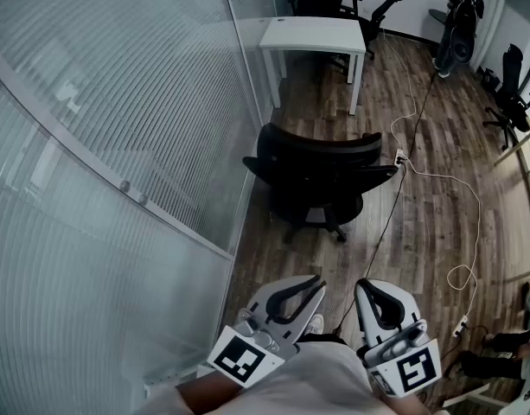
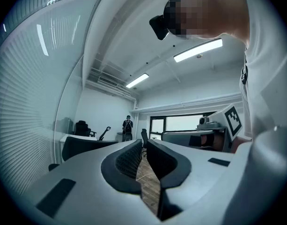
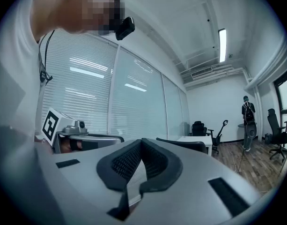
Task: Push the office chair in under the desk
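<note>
The black office chair (image 1: 321,175) stands on the wood floor, pulled out from the white desk (image 1: 316,37) behind it, its backrest towards me. Both grippers are held close to my body at the bottom of the head view, well short of the chair. My left gripper (image 1: 320,285) has its tips a narrow slit apart with nothing between them (image 2: 143,142). The right gripper (image 1: 365,284) is shut and empty (image 3: 141,140). Over the jaws the chair's backrest shows in the left gripper view (image 2: 80,146) and in the right gripper view (image 3: 185,145).
A glass partition with blinds (image 1: 118,145) runs along the left. A white cable (image 1: 459,232) and a power strip (image 1: 399,156) lie on the floor right of the chair. More black chairs (image 1: 511,93) stand at the back and right. A person (image 1: 459,24) stands far back.
</note>
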{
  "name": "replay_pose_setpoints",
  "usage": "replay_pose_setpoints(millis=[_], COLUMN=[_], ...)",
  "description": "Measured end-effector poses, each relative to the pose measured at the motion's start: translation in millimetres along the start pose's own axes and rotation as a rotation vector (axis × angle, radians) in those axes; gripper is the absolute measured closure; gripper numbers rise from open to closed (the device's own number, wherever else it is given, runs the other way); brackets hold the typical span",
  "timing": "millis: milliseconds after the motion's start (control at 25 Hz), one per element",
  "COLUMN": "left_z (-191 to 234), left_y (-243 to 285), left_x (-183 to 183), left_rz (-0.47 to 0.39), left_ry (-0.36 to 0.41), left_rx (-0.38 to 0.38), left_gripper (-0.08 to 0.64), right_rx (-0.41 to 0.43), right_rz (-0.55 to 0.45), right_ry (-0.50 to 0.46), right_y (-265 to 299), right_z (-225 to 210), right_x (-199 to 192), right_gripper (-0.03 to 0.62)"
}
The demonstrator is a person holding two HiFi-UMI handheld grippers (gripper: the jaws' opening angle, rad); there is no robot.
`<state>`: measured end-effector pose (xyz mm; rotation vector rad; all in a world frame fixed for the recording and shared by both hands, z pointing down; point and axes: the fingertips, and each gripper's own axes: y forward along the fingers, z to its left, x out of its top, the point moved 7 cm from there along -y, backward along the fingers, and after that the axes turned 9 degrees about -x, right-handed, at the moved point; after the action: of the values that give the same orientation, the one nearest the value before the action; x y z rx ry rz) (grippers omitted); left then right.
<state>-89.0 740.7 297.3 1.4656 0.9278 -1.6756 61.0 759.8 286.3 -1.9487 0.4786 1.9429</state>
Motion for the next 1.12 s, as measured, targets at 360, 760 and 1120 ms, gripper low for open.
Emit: replay_pose_setpoints(millis=[360,760,1120], left_z=[-10.0,-13.1,10.3], left_y=[16.2,35.2,41.7], left_x=[-1.8,-7.2,-11.1], left_rz=[-0.006,-0.012,-0.003], left_ry=[-0.002,0.004,0.006], left_rx=[0.014,0.046,0.056], left_gripper=[0.503,0.503,0.503], right_rx=[0.022,0.042,0.044], right_rz=[-0.014,-0.015,-0.012], right_ry=[0.019,0.017,0.011], right_y=[-6.1,-8.2,15.0], right_z=[-14.8,-37.8,-45.0], right_x=[-1.1,-4.9,-9.8], right_gripper=[0.565,0.563,0.563])
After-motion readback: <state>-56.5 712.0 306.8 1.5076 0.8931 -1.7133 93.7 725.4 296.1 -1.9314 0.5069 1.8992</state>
